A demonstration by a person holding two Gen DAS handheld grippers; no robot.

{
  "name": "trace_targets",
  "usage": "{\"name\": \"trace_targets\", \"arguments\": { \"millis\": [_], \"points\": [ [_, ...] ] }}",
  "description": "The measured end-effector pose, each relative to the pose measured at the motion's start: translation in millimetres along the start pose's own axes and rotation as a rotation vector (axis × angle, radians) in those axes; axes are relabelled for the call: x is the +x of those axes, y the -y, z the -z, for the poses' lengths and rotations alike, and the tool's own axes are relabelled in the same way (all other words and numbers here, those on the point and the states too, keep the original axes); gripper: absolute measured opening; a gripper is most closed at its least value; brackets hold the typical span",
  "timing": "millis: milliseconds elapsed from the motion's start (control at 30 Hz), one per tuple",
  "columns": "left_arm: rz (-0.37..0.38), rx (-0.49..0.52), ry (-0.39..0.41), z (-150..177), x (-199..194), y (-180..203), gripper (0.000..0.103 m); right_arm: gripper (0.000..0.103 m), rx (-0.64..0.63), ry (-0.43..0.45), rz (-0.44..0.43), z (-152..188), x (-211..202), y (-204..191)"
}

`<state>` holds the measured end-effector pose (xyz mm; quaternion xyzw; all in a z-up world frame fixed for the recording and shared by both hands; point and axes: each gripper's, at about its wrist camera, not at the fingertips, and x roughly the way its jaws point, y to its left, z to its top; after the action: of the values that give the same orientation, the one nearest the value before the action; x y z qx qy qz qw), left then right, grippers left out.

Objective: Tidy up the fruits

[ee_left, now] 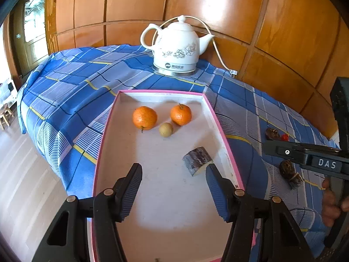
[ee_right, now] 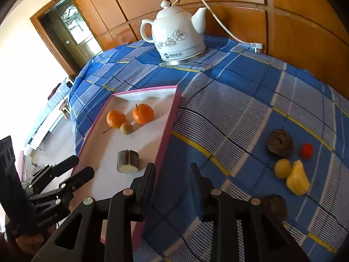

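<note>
left gripper (ee_left: 173, 171): fingers spread, empty, over pink-rimmed tray (ee_left: 220, 126) | right gripper (ee_right: 173, 170): fingers slightly parted, empty, above the tray wall | wood chunk (ee_left: 197, 160) just ahead | kettle (ee_left: 176, 48) behind

White letters "DAS" stand out on the black body of the right gripper (ee_left: 270, 150), seen from the left wrist. The white kettle (ee_left: 176, 45) carries a dark round logo and a short line of print low on its base, too small to read.
</note>
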<state>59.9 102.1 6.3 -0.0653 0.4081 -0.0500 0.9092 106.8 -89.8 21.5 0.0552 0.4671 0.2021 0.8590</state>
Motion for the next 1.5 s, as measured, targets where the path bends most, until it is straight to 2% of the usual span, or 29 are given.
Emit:
{"name": "trace_targets", "arguments": {
  "millis": [367, 633, 800, 900, 967, 1067, 1133, 1200, 1300, 1500],
  "points": [
    [0.016, 0.047, -0.002, 4.3, -4.4, 16.5, 0.061, 0.031, 0.0, 0.013, 0.06, 17.2, -27.1, 23.3],
    [0.05, 0.094, -0.001, 6.3, -8.5, 31.2, 0.061, 0.031, -0.027, 0.044, 0.154, 19.0, -65.6, 53.9],
    [0.093, 0.137, -0.008, 8.0, -12.0, 46.6, 0.061, 0.031, 0.007, 0.06, 0.265, 21.4, -92.2, 101.2],
    [0.118, 0.174, -0.016, 10.0, -14.2, 60.3, 0.061, 0.031, 0.087, 0.056, 0.343, 31.1, -101.2, 145.7],
    [0.141, 0.201, -0.026, 10.8, -14.9, 70.5, 0.061, 0.031, 0.153, 0.06, 0.365, 39.4, -103.8, 170.1],
    [0.177, 0.243, -0.055, 11.6, -10.2, 89.8, 0.06, 0.031, 0.306, 0.078, 0.35, 56.0, -107.4, 207.3],
    [0.22, 0.258, -0.092, 12.5, -3.0, 103.2, 0.06, 0.031, 0.372, 0.073, 0.376, 57.4, -110.5, 220.8],
    [0.248, 0.26, -0.127, 13.0, 4.9, 113.7, 0.058, 0.031, 0.387, 0.089, 0.359, 55.9, -114.2, 226.0],
    [0.286, 0.279, -0.18, 13.1, 16.6, 130.8, 0.047, 0.031, 0.394, 0.084, 0.34, 55.4, -112.8, 228.7],
    [0.361, 0.272, -0.26, 5.8, 39.3, 158.9, 0.042, 0.031, 0.355, 0.044, 0.323, 54.7, -102.4, 216.2]
  ]
}}
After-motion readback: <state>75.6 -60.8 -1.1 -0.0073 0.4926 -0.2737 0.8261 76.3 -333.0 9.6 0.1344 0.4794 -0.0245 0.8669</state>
